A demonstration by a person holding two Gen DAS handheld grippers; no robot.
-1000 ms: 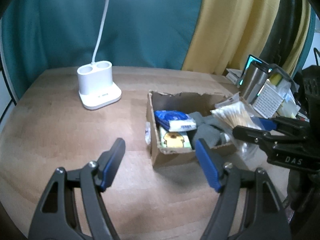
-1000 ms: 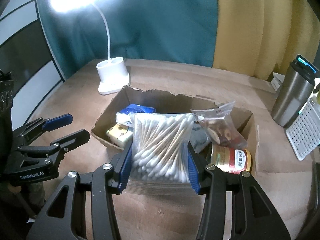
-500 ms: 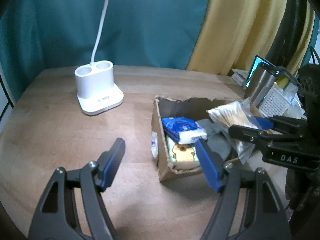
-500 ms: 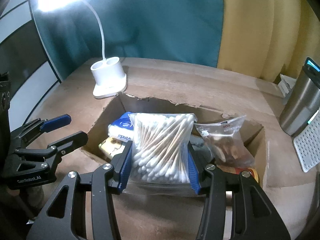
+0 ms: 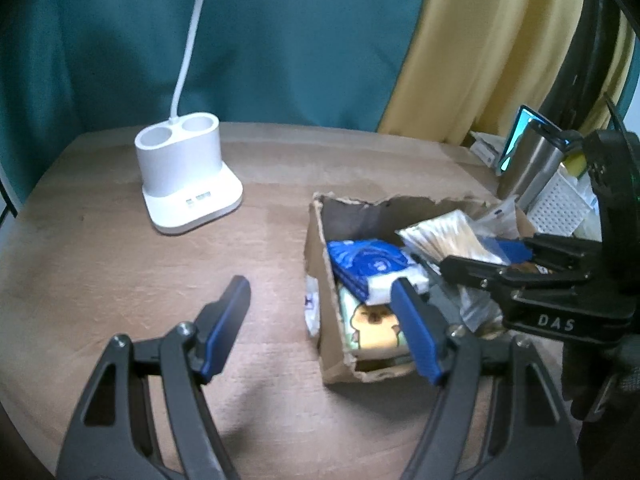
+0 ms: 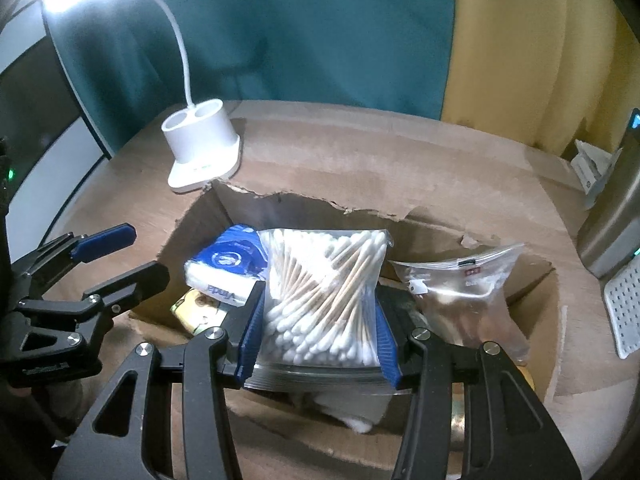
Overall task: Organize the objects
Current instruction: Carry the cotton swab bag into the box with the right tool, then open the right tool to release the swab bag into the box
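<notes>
My right gripper (image 6: 318,320) is shut on a clear bag of cotton swabs (image 6: 324,292) and holds it over the open cardboard box (image 6: 304,204). The bag also shows in the left wrist view (image 5: 444,236), over the box (image 5: 320,280). Inside the box lie a blue tissue pack (image 6: 228,264), a yellow cartoon pack (image 5: 372,328) and a clear zip bag (image 6: 464,296). My left gripper (image 5: 320,300) is open and empty, just left of the box's near corner, above the wooden table (image 5: 120,264).
A white lamp base (image 5: 184,176) with a gooseneck stands at the back left of the table. A steel tumbler (image 5: 528,164) and a white perforated basket (image 5: 560,208) stand to the right of the box. Teal and yellow curtains hang behind.
My right gripper has carried the swab bag forward and lower, further over the box. My left gripper has shifted slightly, so the box sits closer and more to the right in its view.
</notes>
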